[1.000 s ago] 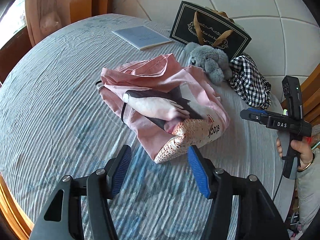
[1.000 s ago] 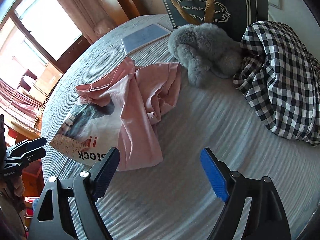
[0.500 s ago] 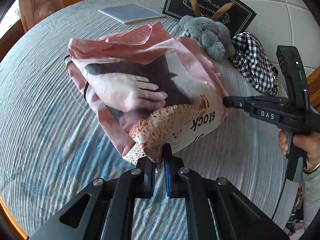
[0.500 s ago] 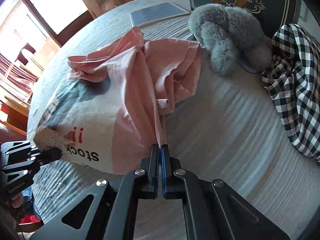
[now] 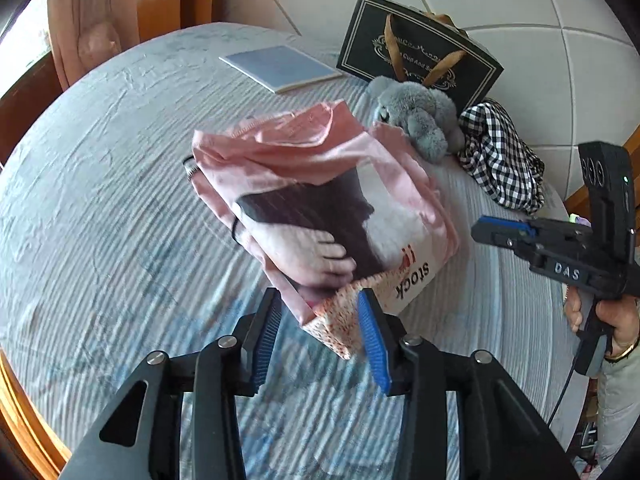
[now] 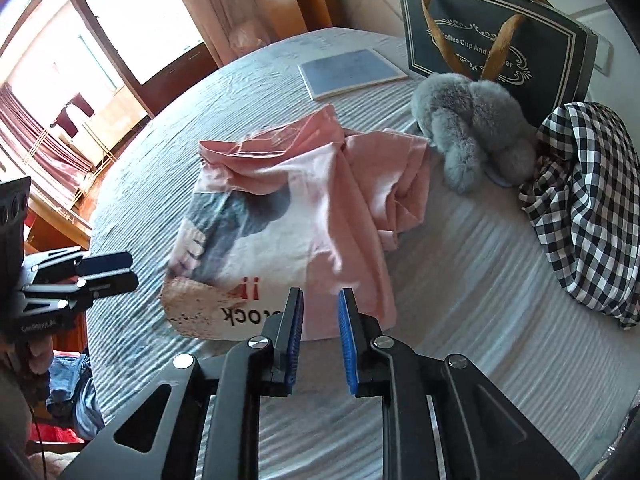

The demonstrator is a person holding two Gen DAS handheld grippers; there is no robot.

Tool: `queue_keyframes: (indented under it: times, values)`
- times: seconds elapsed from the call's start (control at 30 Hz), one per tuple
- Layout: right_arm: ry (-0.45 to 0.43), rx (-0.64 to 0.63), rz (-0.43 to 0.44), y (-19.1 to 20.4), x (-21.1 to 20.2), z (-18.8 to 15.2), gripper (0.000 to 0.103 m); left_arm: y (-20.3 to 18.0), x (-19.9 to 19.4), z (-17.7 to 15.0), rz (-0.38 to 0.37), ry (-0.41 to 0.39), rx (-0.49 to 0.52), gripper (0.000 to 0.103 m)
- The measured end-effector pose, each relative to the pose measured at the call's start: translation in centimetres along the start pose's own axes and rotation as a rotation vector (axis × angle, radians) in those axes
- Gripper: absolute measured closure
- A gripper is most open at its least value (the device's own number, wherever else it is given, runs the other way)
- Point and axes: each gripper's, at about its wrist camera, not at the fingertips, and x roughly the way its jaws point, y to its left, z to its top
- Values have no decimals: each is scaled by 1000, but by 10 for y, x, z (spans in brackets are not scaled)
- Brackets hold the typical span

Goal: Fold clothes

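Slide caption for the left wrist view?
Left gripper open around the pink shirt's corner on the bed.

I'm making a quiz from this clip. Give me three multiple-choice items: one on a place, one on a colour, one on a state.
1. What does the grey plush toy lie between?
A. pink shirt and checked cloth
B. booklet and window
C. two bags

2. Colour of the bag's handles?
A. white
B. tan
C. red

3. The pink shirt is:
A. flat and spread out
B. rumpled in a heap
C. on a hanger

Answers: 1 A, checked cloth on one side, shirt on the other. 2 B, tan straps on the dark bag. 3 B, its folds are bunched.
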Motion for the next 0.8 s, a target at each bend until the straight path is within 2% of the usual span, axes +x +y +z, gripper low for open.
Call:
queue_keyframes:
  times: [0.07,0.13,0.3,0.43,0.47,0.5,0.57,0.67,0.77,0.8]
  values:
    - [-5,12,6,11,1,-3,68,12,3,21,44,-16,40,53]
    - [-4,30,24,18,4,-8,60,25,17,40,92,-9,80,52]
    - [-15,63,34,48,22,-14,60,57,66,74,166,28,153,52]
    - [-44,118,45,63,42,-3,60,70,97,95,171,27,213,54]
    - [-34,128,51,67,50,0,60,72,105,100,169,36,221,73]
    - [-23,135,59,72,58,2,60,77,114,103,174,61,213,98]
    - [26,132,75,82,78,2,60,87,129,108,181,103,195,98]
    - [127,95,16,96,106,-8,60,105,132,114,156,112,149,96]
    - [152,98,15,97,101,-10,60,123,124,123,138,113,102,85]
    - [159,121,25,93,96,-10,60,127,116,127,146,95,103,84]
